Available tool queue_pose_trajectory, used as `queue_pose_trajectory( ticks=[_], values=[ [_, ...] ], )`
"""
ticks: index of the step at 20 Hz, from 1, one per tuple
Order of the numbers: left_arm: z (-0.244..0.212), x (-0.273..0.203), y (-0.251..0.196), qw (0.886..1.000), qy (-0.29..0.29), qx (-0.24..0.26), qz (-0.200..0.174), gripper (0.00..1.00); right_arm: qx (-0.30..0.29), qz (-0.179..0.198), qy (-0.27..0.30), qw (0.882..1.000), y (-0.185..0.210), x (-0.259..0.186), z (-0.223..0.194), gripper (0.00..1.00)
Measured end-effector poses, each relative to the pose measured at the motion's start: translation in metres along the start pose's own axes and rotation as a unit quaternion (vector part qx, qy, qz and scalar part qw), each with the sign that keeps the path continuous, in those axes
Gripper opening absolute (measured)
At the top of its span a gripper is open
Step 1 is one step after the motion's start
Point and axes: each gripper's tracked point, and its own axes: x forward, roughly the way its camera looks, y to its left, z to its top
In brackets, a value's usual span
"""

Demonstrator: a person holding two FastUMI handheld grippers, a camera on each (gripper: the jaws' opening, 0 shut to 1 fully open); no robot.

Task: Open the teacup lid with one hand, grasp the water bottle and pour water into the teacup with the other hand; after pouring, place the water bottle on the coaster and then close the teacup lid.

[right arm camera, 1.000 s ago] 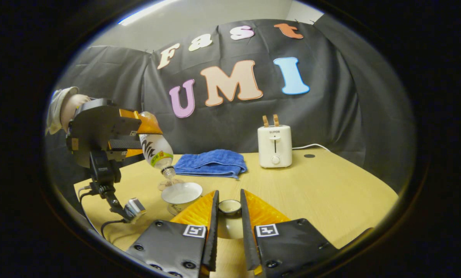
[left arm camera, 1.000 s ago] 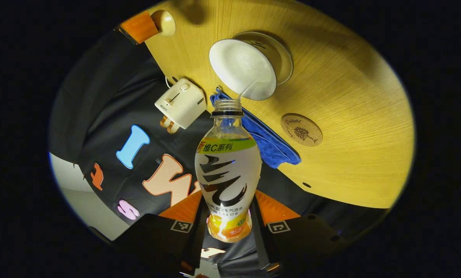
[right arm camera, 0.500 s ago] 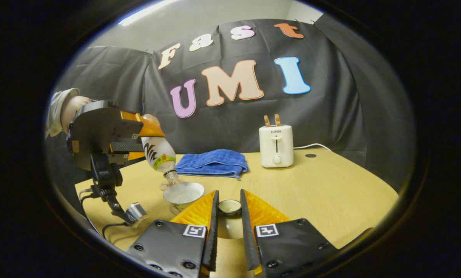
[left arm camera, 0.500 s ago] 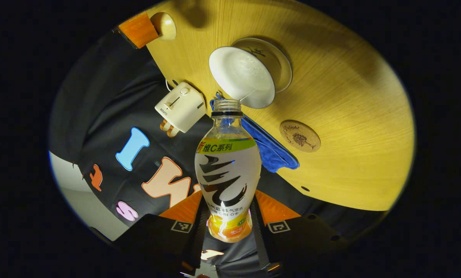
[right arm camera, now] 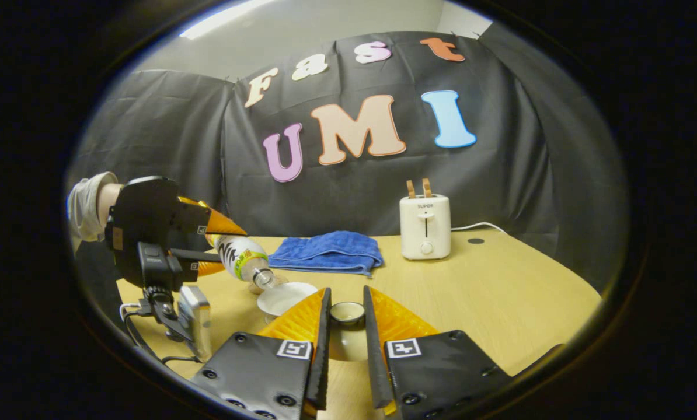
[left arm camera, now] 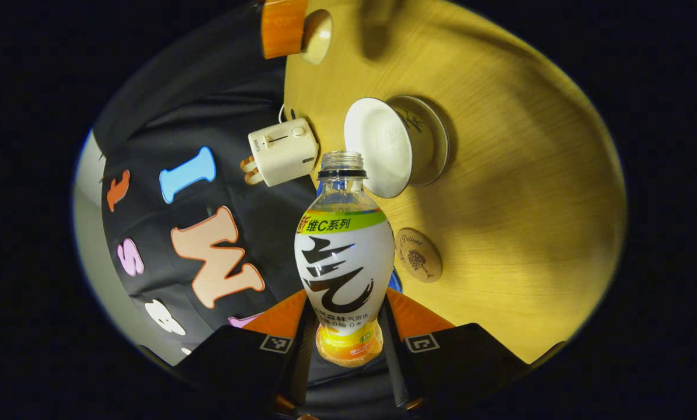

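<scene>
Left gripper view: left gripper (left arm camera: 344, 341) clamped on uncapped water bottle (left arm camera: 344, 265), neck pointing 12 o'clock. Teacup (left arm camera: 396, 146) at 1 o'clock of the mouth, open, contents unclear. Coaster (left arm camera: 418, 255) at 3 o'clock of bottle, bare. Table (left arm camera: 518, 192) free toward 3 o'clock.

Right gripper view: right gripper (right arm camera: 346, 326) gripping teacup lid (right arm camera: 347, 313) by its knob. Bottle tilted at 9 o'clock, mouth over teacup. Towel (right arm camera: 328, 252), toaster (right arm camera: 424, 226) at far edge.

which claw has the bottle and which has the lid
The left claw grips the clear plastic labelled water bottle, tipped beside the white teacup. The right claw holds the small round lid.
</scene>
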Motion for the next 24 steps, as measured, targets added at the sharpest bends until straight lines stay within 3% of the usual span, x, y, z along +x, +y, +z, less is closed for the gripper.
queue_pose_trajectory(
  ticks=[4, 7, 11, 14, 18, 20, 24],
  values=[
    [0.002, -0.007, -0.016, 0.993, -0.028, -0.117, -0.006, 0.54, -0.01, 0.012, -0.001, 1.0, 0.017, 0.008, 0.004, 0.31],
    [0.003, -0.008, -0.024, 0.973, -0.047, -0.224, 0.003, 0.54, -0.019, 0.023, 0.0, 1.0, 0.03, 0.016, 0.005, 0.31],
    [0.003, -0.014, -0.035, 0.928, -0.07, -0.365, 0.006, 0.54, -0.024, 0.032, 0.004, 0.999, 0.04, 0.025, 0.003, 0.31],
    [0.004, -0.019, -0.038, 0.896, -0.083, -0.436, 0.005, 0.54, -0.028, 0.039, 0.003, 0.999, 0.047, 0.031, 0.005, 0.32],
    [0.004, -0.021, -0.031, 0.842, -0.103, -0.529, 0.005, 0.54, -0.023, 0.053, 0.001, 0.998, 0.059, 0.045, 0.007, 0.31],
    [0.001, -0.018, -0.025, 0.814, -0.112, -0.57, 0.006, 0.54, -0.026, 0.059, 0.003, 0.998, 0.066, 0.048, 0.006, 0.31],
    [-0.005, -0.008, -0.008, 0.743, -0.138, -0.654, 0.006, 0.54, -0.034, 0.063, 0.006, 0.997, 0.073, 0.046, 0.001, 0.32]
  ],
)
